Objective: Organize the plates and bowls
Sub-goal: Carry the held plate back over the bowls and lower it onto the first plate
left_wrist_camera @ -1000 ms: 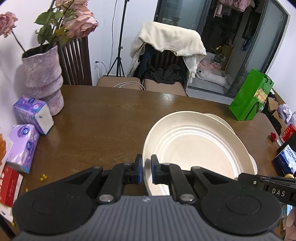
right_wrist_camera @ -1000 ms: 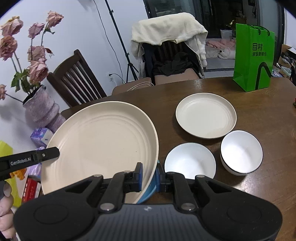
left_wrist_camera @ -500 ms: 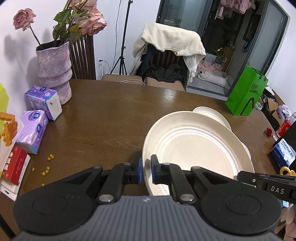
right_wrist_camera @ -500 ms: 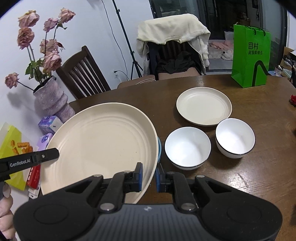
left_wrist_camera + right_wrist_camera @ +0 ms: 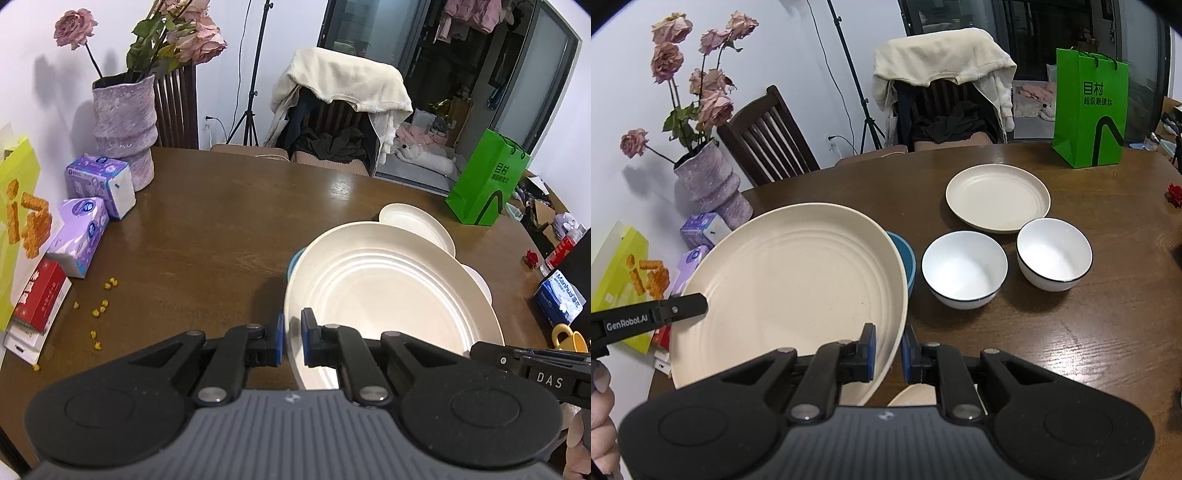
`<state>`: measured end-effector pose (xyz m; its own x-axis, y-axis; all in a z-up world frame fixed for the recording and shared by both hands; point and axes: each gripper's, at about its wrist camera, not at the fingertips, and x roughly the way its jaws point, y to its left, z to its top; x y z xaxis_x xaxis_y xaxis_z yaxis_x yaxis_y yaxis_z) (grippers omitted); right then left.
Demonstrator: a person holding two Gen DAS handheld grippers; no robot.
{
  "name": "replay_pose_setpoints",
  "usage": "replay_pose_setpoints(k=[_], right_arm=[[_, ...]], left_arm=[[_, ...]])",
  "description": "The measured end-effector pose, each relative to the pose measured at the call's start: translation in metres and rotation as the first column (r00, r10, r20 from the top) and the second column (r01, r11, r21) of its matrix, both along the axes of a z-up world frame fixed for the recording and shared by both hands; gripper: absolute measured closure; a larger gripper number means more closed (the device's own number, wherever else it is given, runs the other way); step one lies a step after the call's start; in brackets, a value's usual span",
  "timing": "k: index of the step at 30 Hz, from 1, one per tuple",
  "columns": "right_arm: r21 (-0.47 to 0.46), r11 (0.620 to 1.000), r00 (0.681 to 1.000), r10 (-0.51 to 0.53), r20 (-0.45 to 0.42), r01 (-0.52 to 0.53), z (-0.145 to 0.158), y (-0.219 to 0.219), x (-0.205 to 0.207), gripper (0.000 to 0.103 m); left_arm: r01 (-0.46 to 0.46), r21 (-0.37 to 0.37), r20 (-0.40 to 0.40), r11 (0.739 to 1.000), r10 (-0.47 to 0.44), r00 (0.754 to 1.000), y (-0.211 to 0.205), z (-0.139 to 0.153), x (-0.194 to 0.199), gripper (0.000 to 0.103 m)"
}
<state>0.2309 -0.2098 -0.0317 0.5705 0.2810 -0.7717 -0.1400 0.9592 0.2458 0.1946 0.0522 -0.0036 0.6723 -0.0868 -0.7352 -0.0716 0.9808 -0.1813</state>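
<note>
The left gripper [image 5: 291,341] and right gripper [image 5: 888,350] each clamp the rim of the large cream plate [image 5: 790,288] (lower left of the frame, above the table [image 5: 1071,350]).

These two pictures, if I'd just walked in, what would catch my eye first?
Probably the big cream plate, held above the brown table with the left gripper and the right gripper each pinching a side of its rim. To its right, two white bowls sit side by side in front of a smaller cream plate. At the far left corner stands a purple vase of faded pink roses.
</note>
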Motion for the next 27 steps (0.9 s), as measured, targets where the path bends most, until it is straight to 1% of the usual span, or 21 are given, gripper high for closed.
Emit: replay_pose_setpoints(k=[7,17,27], right_arm=[[0.0,1.0,1.0,0.004,-0.002,-0.004,0.0,-0.003,-0.011,0.089],[0.002,1.0,1.0,-0.001,-0.015,0.001,-0.012,-0.012,-0.043,0.089],[-0.002,1.0,1.0,-0.018,-0.019,0.018,-0.019,-0.022,-0.058,0.089]], left_arm=[[-0.001,0.001,-0.001,1.0,0.001,1.0,-0.003,-0.002,-0.017,0.093],[0.008,0.004,-0.018,1.0,-0.008,1.0,-0.018,-0.013,-0.047,0.093],[0.018,-0.007,-0.026,1.0,-0.019,0.999,-0.028,-0.02,-0.059,0.093]])
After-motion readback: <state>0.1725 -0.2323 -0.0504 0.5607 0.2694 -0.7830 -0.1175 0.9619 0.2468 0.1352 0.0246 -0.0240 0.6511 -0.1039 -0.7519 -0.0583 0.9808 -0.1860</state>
